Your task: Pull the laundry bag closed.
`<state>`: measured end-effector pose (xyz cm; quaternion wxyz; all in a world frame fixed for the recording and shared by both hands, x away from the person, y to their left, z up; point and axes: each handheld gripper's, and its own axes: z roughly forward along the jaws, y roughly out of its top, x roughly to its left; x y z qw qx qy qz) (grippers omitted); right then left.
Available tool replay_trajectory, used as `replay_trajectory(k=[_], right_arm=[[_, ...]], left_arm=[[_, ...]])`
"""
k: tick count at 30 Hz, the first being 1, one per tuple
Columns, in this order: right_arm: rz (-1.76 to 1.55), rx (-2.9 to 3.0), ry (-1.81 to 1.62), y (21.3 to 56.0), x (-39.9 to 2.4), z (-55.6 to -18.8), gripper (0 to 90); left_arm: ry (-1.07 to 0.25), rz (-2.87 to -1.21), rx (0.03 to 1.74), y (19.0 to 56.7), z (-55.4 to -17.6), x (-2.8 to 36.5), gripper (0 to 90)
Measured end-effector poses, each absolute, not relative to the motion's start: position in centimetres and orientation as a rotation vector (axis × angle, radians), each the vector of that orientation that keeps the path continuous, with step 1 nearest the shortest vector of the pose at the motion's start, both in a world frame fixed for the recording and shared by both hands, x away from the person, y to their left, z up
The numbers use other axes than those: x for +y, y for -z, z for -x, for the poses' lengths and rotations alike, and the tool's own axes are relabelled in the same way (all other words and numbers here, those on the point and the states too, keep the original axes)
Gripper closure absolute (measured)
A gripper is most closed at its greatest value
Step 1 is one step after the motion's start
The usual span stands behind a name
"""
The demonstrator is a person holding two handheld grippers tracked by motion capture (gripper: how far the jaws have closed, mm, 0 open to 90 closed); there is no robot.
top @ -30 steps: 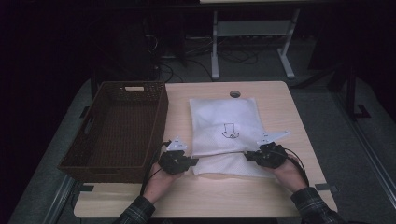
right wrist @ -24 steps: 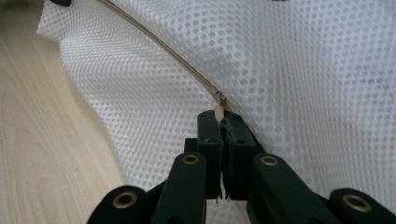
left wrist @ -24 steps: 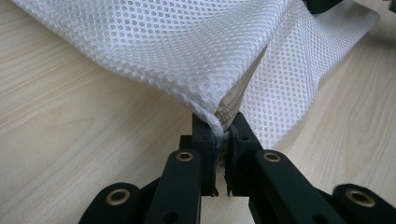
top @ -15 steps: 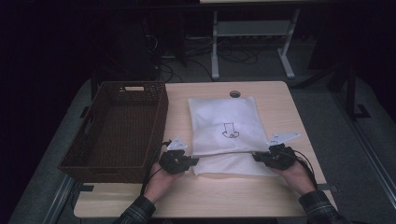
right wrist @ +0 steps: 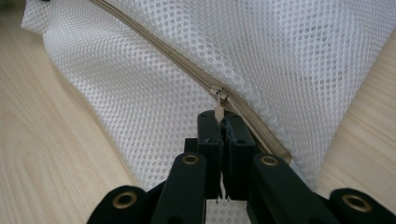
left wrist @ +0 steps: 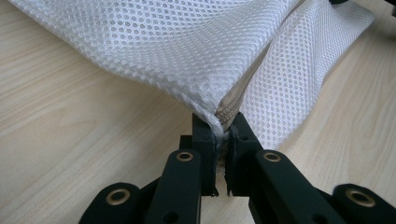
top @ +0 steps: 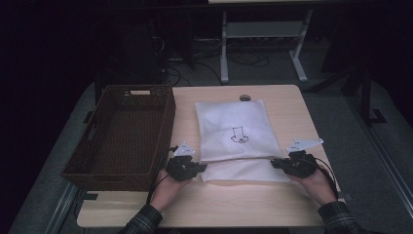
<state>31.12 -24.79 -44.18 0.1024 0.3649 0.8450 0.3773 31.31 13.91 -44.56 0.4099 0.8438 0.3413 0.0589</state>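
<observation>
One white mesh bag (top: 236, 136) lies flat on the desk (top: 287, 102), right of one brown wicker basket (top: 124, 134). Its near flap is folded out toward the person, and the zipper (right wrist: 187, 63) line runs left-right along that edge. Small dark print on top, unreadable. Two claws: left claw (top: 200, 168) clamped on the bag's near-left corner, right claw (right wrist: 219, 122) pinching the zipper pull (right wrist: 217, 108) shut. Bag contents hidden.

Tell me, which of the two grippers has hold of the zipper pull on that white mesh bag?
The right gripper: its jaws pinch the zipper pull. The left gripper clamps the corner of the mesh bag.
</observation>
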Motion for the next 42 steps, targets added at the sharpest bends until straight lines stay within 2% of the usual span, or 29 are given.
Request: replay_trajectory(k=[25,35,37,38,39,42], right_arm=[[-1.155,2.465,-1.073,45.0,-28.1,-30.7,86.9],[-1.161,2.473,-1.069,45.1,-28.1,-30.8,85.7],[-1.157,2.468,-1.078,45.1,-28.1,-30.8,79.9],[-1.157,2.46,-1.091,45.1,-28.1,-30.7,74.4],[-1.154,2.454,-1.105,45.0,-28.1,-30.7,66.5],[-1.139,2.434,-1.133,44.9,-27.8,-30.6,49.8]], left_arm=[[-0.163,-2.128,0.867,44.7,-31.3,14.0,84.0],[-0.151,-2.133,0.864,45.0,-31.2,14.0,82.5],[-0.14,-2.127,0.866,45.1,-31.3,14.0,78.5],[-0.136,-2.125,0.862,45.1,-31.3,14.0,73.2],[-0.14,-2.123,0.861,45.1,-31.3,14.0,64.0],[-0.143,-2.115,0.853,44.9,-31.3,14.0,46.9]])
